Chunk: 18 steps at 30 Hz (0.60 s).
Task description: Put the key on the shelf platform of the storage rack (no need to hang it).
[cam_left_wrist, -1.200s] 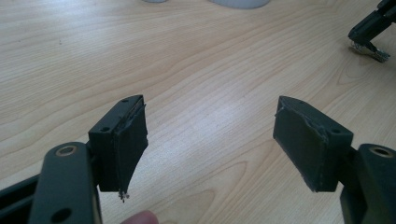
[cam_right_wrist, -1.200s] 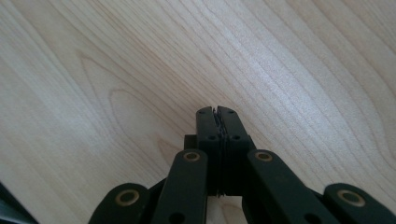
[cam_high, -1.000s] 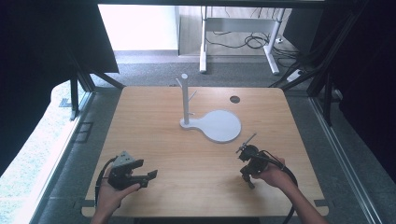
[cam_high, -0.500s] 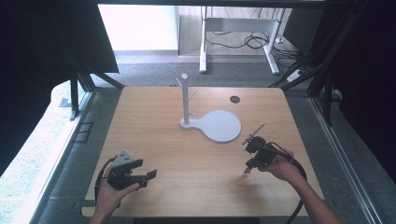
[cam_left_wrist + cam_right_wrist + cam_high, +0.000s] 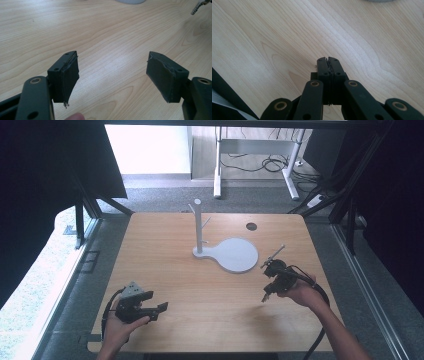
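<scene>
From the high view, a person's two hands work at a light wooden table [image 5: 200,270]. The left gripper [image 5: 161,308] sits at the near left, its jaws apart and pointing right across the bare wood, held in the left hand [image 5: 120,327]. The right gripper [image 5: 265,296] is at the near right, tilted down toward the tabletop, held in the right hand [image 5: 300,292], with a black cable [image 5: 320,340] trailing off the near edge. At the middle of the table stands a white peg stand [image 5: 198,225] on a round white base [image 5: 235,255], well apart from both grippers. A small dark hole [image 5: 251,226] marks the far right of the tabletop.

In the left gripper view, the left gripper [image 5: 112,75] has its two black jaws spread wide with nothing between them, only wood grain beyond. The white base [image 5: 130,1] edges in at the far top.

In the right gripper view, the right gripper [image 5: 328,61] has its jaws pressed together, holding nothing, just above the tabletop.
</scene>
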Tool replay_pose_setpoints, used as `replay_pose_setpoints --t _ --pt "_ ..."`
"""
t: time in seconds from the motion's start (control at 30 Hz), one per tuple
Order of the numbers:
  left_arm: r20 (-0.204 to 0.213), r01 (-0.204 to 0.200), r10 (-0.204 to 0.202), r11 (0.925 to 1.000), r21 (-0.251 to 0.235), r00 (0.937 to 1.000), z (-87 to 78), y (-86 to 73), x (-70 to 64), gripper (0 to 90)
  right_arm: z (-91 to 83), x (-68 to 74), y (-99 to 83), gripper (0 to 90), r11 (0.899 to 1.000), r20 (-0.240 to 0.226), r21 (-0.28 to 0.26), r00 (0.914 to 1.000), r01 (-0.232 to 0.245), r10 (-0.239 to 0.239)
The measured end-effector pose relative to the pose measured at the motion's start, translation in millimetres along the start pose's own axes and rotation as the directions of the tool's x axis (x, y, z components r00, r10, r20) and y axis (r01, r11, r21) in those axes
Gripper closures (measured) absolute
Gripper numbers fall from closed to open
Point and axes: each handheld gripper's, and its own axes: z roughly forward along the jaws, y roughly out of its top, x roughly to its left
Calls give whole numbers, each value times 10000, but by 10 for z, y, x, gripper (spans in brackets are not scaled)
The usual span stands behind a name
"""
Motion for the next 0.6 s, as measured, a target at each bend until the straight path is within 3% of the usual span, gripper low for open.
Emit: replay_pose_setpoints --t 0.6 --pt "-7 -114 114 9999 47 9999 -4 7 -21 262 -32 -115 231 898 9999 88 -76 9999 -72 73"
